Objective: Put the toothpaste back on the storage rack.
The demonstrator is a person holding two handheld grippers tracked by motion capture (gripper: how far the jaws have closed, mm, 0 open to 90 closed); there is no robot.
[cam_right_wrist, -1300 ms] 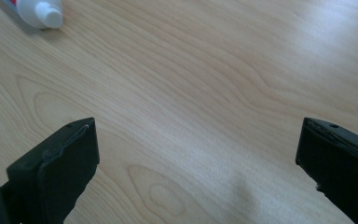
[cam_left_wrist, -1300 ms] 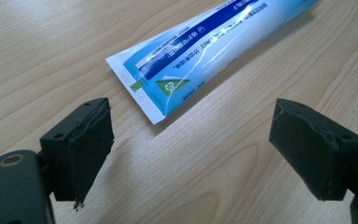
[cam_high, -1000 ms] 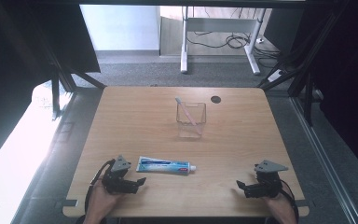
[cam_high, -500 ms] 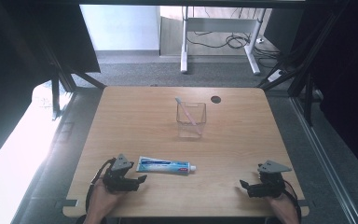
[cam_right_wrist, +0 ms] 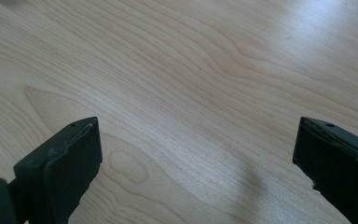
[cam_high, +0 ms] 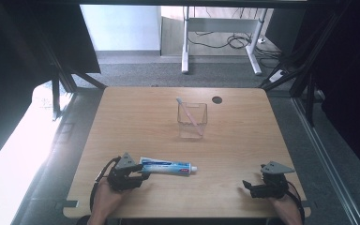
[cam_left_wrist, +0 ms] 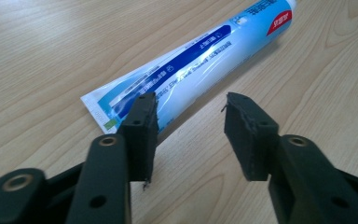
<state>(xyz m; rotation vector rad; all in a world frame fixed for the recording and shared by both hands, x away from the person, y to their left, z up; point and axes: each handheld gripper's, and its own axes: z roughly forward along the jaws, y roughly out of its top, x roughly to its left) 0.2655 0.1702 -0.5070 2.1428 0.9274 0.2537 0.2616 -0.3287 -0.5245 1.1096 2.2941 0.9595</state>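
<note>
Tube (cam_left_wrist: 200,65) just ahead of spread left fingers (cam_left_wrist: 140,126): straddle crimped end, close squarely; right fingers (cam_right_wrist: 70,154) wide apart over bare tabletop (cam_right_wrist: 191,84).

You're seated in what looks like a lab or test room set up for recording, not a home. Your pale wooden counter (cam_high: 136,122) stands inside a frame of dark metal struts (cam_high: 58,79), with black panels (cam_high: 37,42) closing in both sides. Beyond it lies grey office carpet (cam_high: 136,70), the white legs of another desk (cam_high: 185,42) and loose cables (cam_high: 225,40) trailing over the floor.
</note>
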